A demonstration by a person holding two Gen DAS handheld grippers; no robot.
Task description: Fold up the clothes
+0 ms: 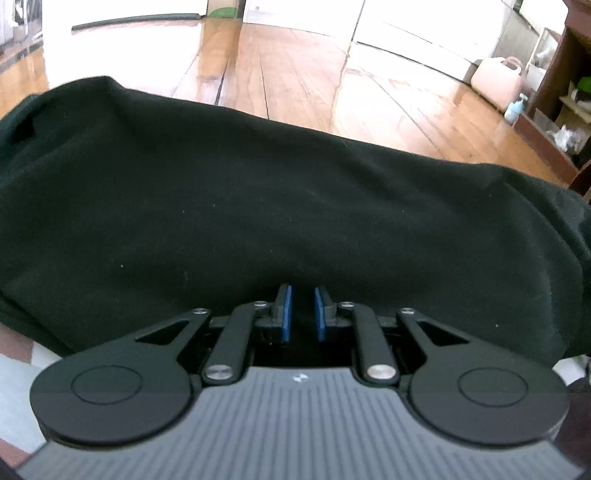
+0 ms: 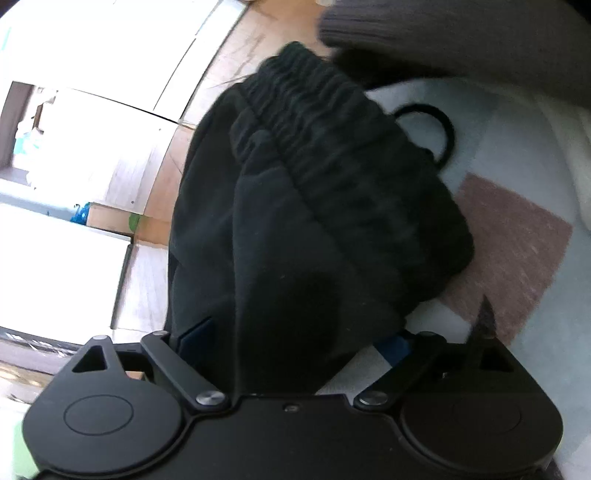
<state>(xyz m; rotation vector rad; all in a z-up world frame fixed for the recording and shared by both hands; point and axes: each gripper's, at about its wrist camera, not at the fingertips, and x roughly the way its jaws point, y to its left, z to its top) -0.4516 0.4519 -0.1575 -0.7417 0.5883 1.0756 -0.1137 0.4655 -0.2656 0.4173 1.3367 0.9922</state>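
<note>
A black garment (image 1: 258,192) fills the left wrist view from side to side, lying in a wide soft fold. My left gripper (image 1: 303,295) sits at its near edge, blue pads (image 1: 285,314) almost together with dark cloth in the narrow gap. In the right wrist view the same black garment (image 2: 295,221) shows its gathered elastic waistband (image 2: 314,110) and a black cord loop (image 2: 424,122). My right gripper (image 2: 295,339) stands wide open. The cloth drapes loosely between its fingers, and light bedding shows beside the right pad (image 2: 397,347).
The garment rests on a pale patchwork cover (image 2: 517,166) with a brown square (image 2: 509,251). A ribbed grey sleeve (image 2: 443,33) crosses the top right. Beyond lie a wooden floor (image 1: 295,74), a pink container (image 1: 498,81), a blue bottle (image 1: 515,109) and a dark shelf (image 1: 561,110).
</note>
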